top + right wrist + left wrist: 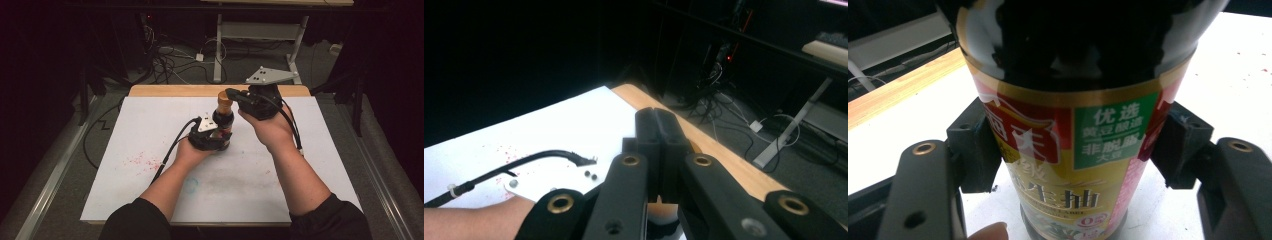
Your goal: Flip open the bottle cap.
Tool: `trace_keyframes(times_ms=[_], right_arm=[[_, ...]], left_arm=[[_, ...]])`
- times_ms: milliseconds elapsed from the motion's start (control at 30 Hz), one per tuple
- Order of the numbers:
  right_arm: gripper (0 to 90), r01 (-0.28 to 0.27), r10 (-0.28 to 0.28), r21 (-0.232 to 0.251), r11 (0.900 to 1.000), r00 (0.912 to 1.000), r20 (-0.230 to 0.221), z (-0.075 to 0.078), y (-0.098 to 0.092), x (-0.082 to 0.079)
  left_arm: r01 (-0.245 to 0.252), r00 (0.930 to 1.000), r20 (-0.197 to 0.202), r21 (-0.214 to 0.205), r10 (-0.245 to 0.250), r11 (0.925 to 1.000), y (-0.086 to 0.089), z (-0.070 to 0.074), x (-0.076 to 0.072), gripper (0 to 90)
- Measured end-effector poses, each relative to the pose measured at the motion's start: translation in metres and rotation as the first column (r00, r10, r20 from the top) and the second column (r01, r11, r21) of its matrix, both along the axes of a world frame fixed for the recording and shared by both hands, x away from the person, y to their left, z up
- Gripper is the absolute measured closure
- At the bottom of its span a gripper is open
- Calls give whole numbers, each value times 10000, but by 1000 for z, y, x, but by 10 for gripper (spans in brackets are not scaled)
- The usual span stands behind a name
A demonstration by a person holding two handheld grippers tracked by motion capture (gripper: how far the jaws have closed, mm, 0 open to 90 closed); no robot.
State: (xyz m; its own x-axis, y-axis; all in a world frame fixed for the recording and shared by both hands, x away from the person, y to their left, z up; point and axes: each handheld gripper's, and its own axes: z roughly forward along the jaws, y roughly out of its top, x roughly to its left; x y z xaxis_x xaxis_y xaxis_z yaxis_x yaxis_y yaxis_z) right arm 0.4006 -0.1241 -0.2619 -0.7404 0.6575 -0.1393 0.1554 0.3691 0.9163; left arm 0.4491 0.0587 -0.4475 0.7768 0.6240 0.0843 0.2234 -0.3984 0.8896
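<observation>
Dark surroundings close in on a rectangular white tabletop (pixel 150 200) with a pale wooden strip along its far edge; the matte sheet is smudged grey near the middle, marked with a faint blue ring and sprinkled with small red specks on the person's left. Beyond the table, a grey floor carries a tangle of black and white cables, and the metal legs of a second light-coloured desk stand farther back.

One tall dark glass bottle (pixel 223 120) stands upright near the middle of the table, toward the far edge. Its body is round and glossy, nearly black above, wrapped lower down in a shiny gold, red and green paper label printed with Chinese characters, and it is topped by a tan, rounded cap.

Two hand-held grippers are in play, each black, angular and matte, with brass-ringed pivots on the arms and a grey three-cornered plate on top. The left gripper (pixel 1075 150) clamps the bottle's labelled lower body, one blocky black pad pressed against each side; a fingertip shows at the bottom edge of the left gripper view. The right gripper (pixel 657 150) hangs above and just to the right of the bottle's cap in the high view, its two flat pads pressed together with nothing between them. A black cable trails from each gripper across the white sheet.
</observation>
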Motion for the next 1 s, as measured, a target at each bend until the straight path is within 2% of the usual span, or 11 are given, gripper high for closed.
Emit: trace_keyframes(times_ms=[33, 67, 233, 267, 467, 700, 1000], right_arm=[[900, 0, 0, 0, 10000, 10000, 0, 0, 0, 0], [900, 34, -36, -137, 9999, 9999, -165, -8, -2, 1], [900, 139, -142, -124, 9998, 9994, -307, -15, -9, 4], [900, 140, -150, -219, 9997, 9988, -476, -19, -12, 6], [900, 267, -295, -363, 9990, 9963, -803, -30, -16, 12], [900, 210, -265, -537, 9983, 9942, -1038, -35, -12, 17], [900, 178, -252, -669, 9976, 9935, -1112, -37, -8, 20]], left_arm=[[-8, 10000, 13, 17, 8, 10000, 0, 0, 0, 298], [-23, 10000, 13, 4, 23, 10000, -1, 0, 0, 297], [-3, 10000, -38, -71, 2, 10000, 1, 0, 1, 295], [-10, 10000, -52, -96, 9, 10000, 1, 0, 1, 294], [20, 9999, -134, -161, -22, 9999, 3, -1, 2, 293], [30, 9999, -139, -245, -33, 9997, 3, -1, 2, 292], [25, 10000, -84, -298, -27, 9996, 3, -2, 2, 291]])
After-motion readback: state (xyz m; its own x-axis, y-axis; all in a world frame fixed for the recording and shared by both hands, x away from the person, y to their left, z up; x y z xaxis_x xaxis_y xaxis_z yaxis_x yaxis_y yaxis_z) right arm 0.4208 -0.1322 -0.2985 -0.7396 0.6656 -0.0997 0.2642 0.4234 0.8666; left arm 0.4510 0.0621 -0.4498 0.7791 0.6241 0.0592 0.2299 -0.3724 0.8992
